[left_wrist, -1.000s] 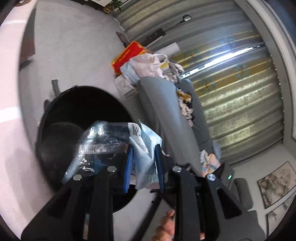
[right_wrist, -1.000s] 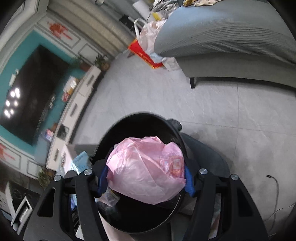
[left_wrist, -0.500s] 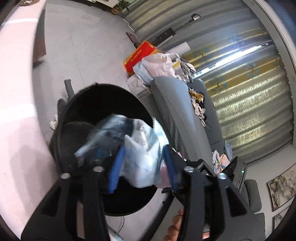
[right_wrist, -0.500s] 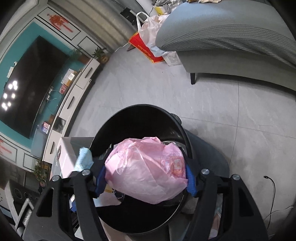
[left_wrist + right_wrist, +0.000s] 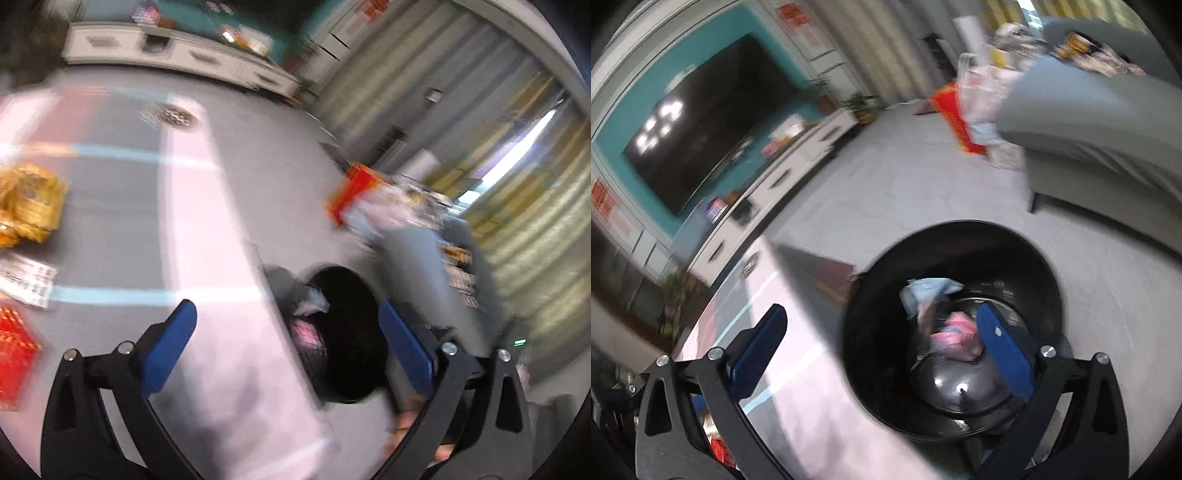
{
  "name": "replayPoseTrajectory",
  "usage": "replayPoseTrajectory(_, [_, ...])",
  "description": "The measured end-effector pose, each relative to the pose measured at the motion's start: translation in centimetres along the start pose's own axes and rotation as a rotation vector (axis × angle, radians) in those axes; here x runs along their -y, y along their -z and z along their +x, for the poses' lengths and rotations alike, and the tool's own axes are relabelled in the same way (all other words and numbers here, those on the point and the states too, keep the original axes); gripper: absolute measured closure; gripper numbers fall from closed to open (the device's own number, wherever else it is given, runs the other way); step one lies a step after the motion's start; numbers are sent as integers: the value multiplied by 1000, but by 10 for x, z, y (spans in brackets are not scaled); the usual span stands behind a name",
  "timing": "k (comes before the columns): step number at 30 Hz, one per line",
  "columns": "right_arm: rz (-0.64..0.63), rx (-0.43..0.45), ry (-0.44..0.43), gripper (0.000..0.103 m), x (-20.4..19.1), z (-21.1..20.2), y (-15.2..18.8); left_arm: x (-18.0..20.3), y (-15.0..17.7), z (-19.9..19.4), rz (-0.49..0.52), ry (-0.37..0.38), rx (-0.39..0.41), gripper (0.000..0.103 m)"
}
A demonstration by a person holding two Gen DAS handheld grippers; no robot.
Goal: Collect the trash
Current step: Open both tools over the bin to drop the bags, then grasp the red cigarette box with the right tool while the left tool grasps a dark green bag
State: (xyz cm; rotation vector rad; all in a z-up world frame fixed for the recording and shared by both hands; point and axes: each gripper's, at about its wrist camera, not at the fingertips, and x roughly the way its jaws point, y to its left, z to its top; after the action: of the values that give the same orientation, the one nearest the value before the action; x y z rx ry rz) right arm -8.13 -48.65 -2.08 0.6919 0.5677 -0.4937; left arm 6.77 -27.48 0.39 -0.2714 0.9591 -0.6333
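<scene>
Room: grey tiled floor (image 5: 923, 192), grey sofa (image 5: 1108, 122).
Trash: pink plastic bag (image 5: 955, 334) lies inside round black bin (image 5: 1045, 266).
Left gripper (image 5: 288, 347): jaws opening – nothing between.
Right gripper (image 5: 882, 336): jaws opening, empty.
Next: you swing toward yellow snack packets (image 5: 31, 203) – approach slowly.

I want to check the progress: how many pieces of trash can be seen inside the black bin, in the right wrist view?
2: a pink bag low in the black bin, and a pale blue wrapper above it. More may be hidden below.

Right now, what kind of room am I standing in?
Most likely a home living room: a big dark television on a teal wall above a white cabinet, and a grey sofa across the tiled floor.
</scene>
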Motion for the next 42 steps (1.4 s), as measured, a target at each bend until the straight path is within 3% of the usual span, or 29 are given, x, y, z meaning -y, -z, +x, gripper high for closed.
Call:
replayPoseTrajectory(3, [-85,-17,-61,3,-34,0,8,-28,-2,-49,3,-130,86,3])
replayPoseTrajectory(9, [-231,-98,-165,3,-99,8,34,-100,3,-124,-91,-316,184,3])
replayPoseTrajectory(10, [-269,-119,-180,3,-114,10,42,-117,7,-140,-114,-384,216,3])
replayPoseTrajectory(15, [-373,-219,-228,3,-169,24,84,-182,23,-180,-171,-652,288,3])
replayPoseTrajectory(18, [-376,-323,-286,3,-194,37,111,-219,35,-193,-208,-724,291,3])
replayPoseTrajectory(25, [-404,-503,-270,3,-232,62,167,-269,56,-179,-295,-620,252,3])
replayPoseTrajectory(29, [-437,-523,-207,9,-250,70,193,-286,61,-158,-326,-596,194,8])
replayPoseTrajectory(34, [-392,-561,-124,26,-266,84,204,-289,61,-159,-324,-559,222,14])
replayPoseTrajectory(39, [-367,-575,-85,26,-275,88,212,-303,56,-158,-359,-461,224,29])
replayPoseTrajectory(42, [-381,-578,-38,26,-281,91,222,-305,50,-154,-353,-420,212,30])
